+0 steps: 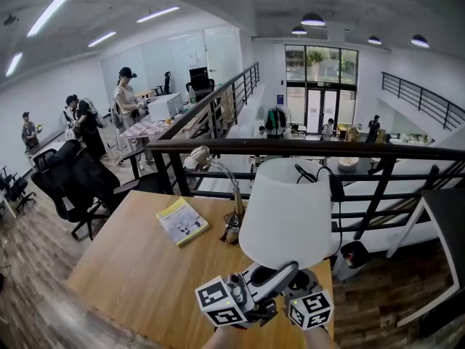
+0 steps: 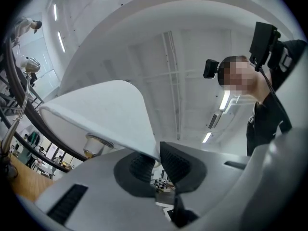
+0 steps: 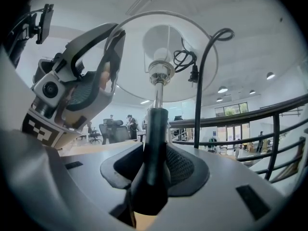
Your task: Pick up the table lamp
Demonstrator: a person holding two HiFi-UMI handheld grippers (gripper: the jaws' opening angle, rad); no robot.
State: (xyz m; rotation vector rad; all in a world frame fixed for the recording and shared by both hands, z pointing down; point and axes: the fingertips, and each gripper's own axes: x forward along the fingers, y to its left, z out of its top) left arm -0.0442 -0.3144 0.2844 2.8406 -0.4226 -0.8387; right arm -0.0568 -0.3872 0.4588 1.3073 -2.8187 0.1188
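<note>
The table lamp has a white shade and stands out over the wooden table's right end in the head view. My left gripper reaches up from below, shut on the shade's lower rim. In the left gripper view the shade's edge is pinched between the pads of the left gripper. My right gripper is shut on the lamp's dark stem below the bulb socket. In the head view the right gripper sits mostly under the shade. A black cord hangs beside the stem.
A gooseneck desk lamp and a booklet are on the table's far side. A black railing runs just behind the table. Office chairs and several people are on the floor at the left.
</note>
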